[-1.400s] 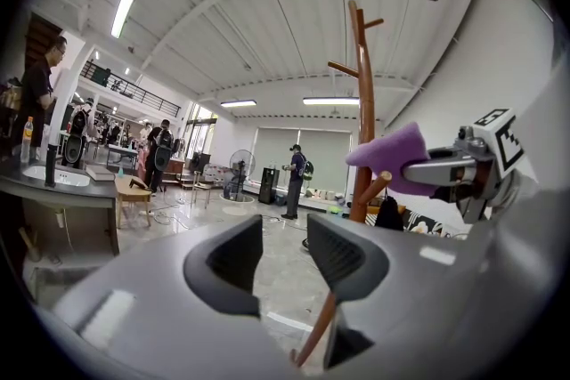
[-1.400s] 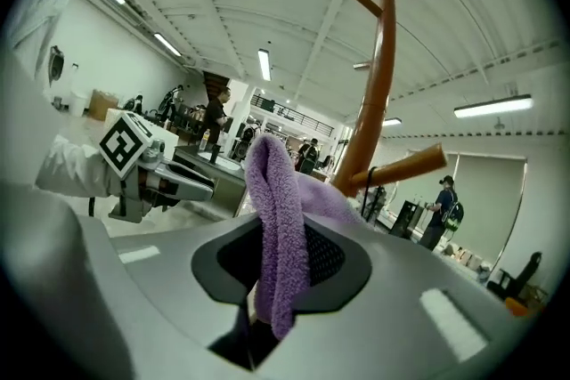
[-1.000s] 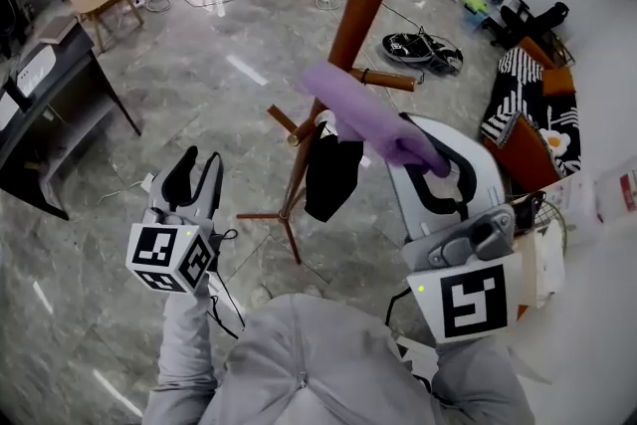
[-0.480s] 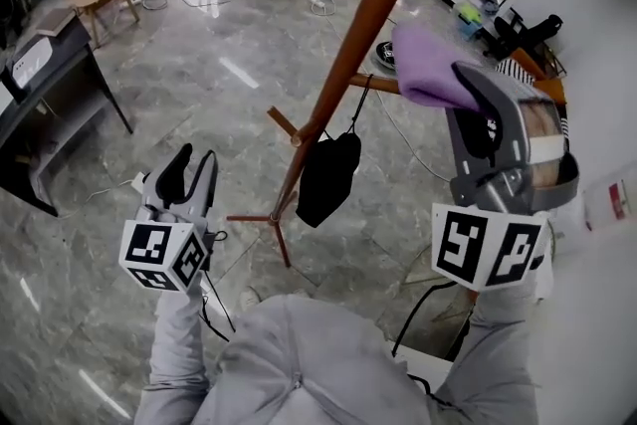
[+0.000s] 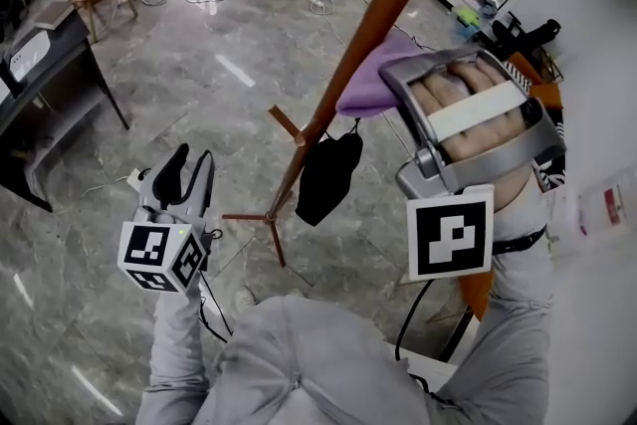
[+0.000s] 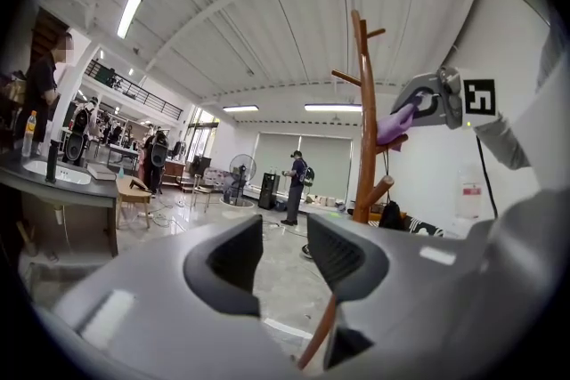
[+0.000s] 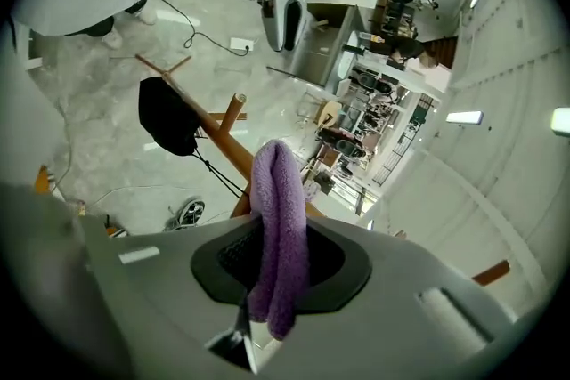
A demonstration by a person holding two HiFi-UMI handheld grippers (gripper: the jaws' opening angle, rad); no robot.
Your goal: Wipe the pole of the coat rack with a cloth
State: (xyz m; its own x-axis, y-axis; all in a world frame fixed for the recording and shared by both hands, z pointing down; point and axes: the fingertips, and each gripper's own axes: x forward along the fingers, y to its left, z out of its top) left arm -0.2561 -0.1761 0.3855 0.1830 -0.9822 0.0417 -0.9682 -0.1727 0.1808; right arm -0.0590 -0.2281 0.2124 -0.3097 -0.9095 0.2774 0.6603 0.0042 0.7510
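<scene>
Wooden coat rack pole point(image 5: 390, 10) slants through the upper centre of the frame, with a black bag point(image 5: 323, 176) hanging beside it. At the right, your right gripper point(image 7: 280, 261) clamps the purple cloth point(image 5: 370, 87), which lies against the pole. Your left gripper point(image 5: 192, 169), lower left, has its jaws parted with nothing between them.

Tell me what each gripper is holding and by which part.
The right gripper is shut on the purple cloth, pinching the folded bundle about midway along, its rounded end poking out ahead. The left gripper holds nothing; its jaws stand apart.
</scene>
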